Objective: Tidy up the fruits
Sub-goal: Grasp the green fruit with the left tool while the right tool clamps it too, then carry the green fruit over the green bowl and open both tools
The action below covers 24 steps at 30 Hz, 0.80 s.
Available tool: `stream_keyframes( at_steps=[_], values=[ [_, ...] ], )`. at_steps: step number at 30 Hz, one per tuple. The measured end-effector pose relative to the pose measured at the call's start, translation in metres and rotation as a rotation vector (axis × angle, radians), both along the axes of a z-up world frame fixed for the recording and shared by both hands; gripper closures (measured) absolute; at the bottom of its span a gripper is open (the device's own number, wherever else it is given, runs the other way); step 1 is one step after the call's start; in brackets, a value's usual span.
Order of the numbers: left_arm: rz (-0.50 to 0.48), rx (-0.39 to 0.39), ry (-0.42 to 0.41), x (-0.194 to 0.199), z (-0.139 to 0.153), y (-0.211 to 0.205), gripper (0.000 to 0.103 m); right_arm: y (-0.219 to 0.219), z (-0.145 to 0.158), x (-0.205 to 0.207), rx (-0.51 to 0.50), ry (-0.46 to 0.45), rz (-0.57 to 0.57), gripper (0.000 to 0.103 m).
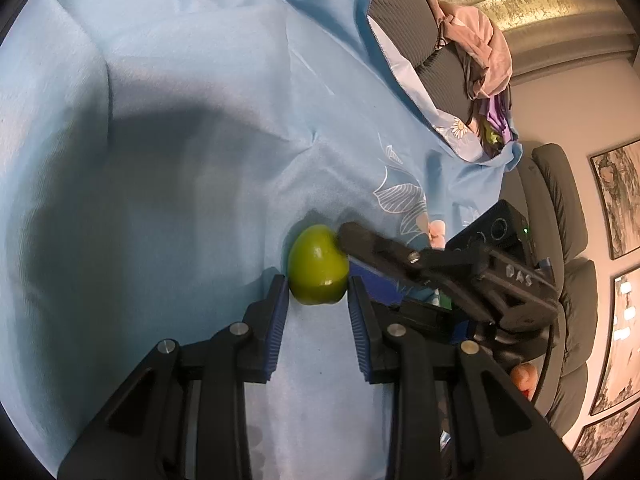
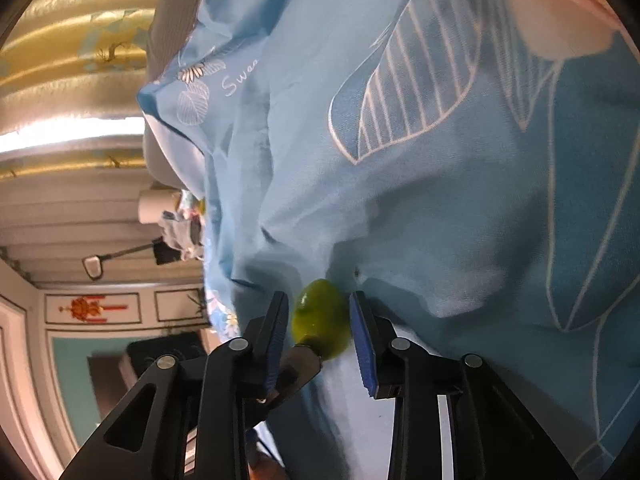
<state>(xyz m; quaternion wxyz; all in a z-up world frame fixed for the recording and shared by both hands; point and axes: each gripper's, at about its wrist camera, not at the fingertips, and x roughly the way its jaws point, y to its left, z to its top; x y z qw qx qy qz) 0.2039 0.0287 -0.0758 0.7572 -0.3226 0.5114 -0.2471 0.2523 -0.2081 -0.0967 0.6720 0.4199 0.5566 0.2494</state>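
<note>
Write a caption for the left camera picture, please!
Two tools meet at one green fruit on a blue cloth.

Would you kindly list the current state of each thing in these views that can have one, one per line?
green fruit: lying on the cloth, between both grippers' fingertips, not visibly clamped.
left gripper: open, fingers either side of the fruit.
right gripper: open, one finger against the fruit's far side in the left view.
blue cloth: spread out, creased and rumpled.
</note>
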Motion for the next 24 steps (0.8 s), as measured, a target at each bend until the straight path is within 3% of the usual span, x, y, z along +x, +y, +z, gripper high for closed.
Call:
stream_keyframes(
  at_steps=[5, 12, 24],
  values=[
    [-0.002, 0.0, 0.003, 0.001, 0.001, -0.001, 0.073, 0.011, 0.012, 0.0, -0.096, -0.072, 0.035, 0.072],
    [-0.022, 0.007, -0.025, -0.004, 0.014, -0.008, 0.073, 0.006, 0.017, -0.008, -0.075, -0.113, 0.018, 0.072],
    [-0.149, 0.025, -0.146, -0.04, 0.072, -0.064, 0.073, -0.044, 0.073, -0.065, -0.05, -0.233, -0.068, 0.072]
  ],
)
